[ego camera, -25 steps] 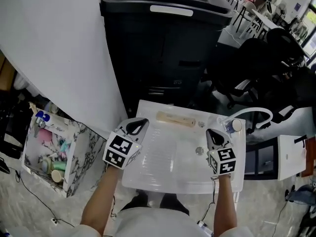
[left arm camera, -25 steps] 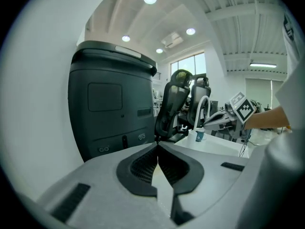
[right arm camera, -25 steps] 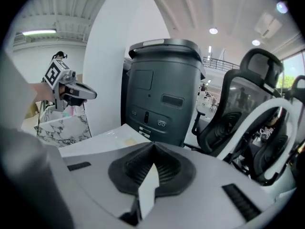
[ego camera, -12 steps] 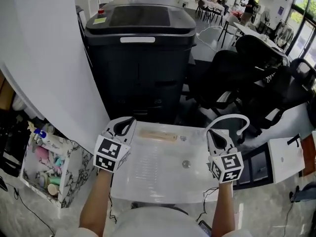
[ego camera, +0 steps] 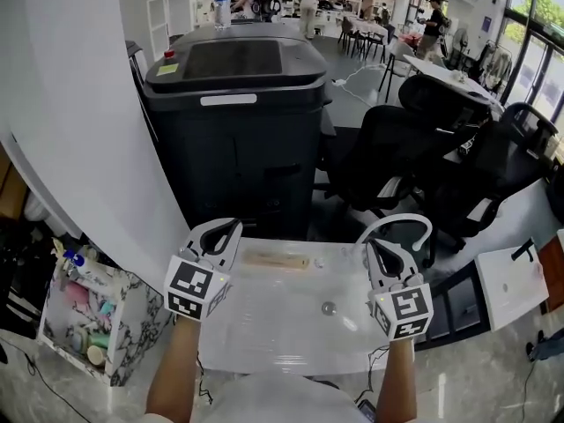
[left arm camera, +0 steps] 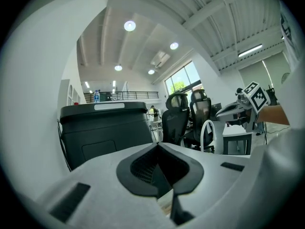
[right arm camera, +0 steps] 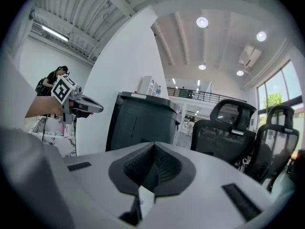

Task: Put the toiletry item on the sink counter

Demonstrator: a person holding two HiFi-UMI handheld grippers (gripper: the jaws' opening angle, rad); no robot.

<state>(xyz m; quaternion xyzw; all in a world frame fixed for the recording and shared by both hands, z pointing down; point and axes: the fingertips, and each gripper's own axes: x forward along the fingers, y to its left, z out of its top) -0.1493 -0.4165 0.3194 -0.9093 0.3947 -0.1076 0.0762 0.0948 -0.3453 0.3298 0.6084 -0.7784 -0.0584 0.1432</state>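
Since a second ago the head view has swung up. The white sink surface [ego camera: 264,333] now sits in the lower middle of the frame, the whole black bin [ego camera: 233,104] shows above it, and more of the office is visible behind. Both grippers have barely budged relative to the sink.

The left gripper [ego camera: 233,226] hangs over the surface's left edge. The right gripper [ego camera: 371,244] is over its right side, just in front of the white curved faucet [ego camera: 401,223]. Fingers on both are closed tip to tip with nothing between them, pretty clear from each gripper view.

The toiletry item [ego camera: 276,260], a long beige thing, lies flat along the back of the surface, between the two grippers and touching neither. The drain [ego camera: 328,307] is lower down, nearer the right gripper.

Lower left of the frame there's a marbled box [ego camera: 141,315] on the floor, stuffed with bottles and tubes. Black office chairs [ego camera: 397,148] fill the upper right.
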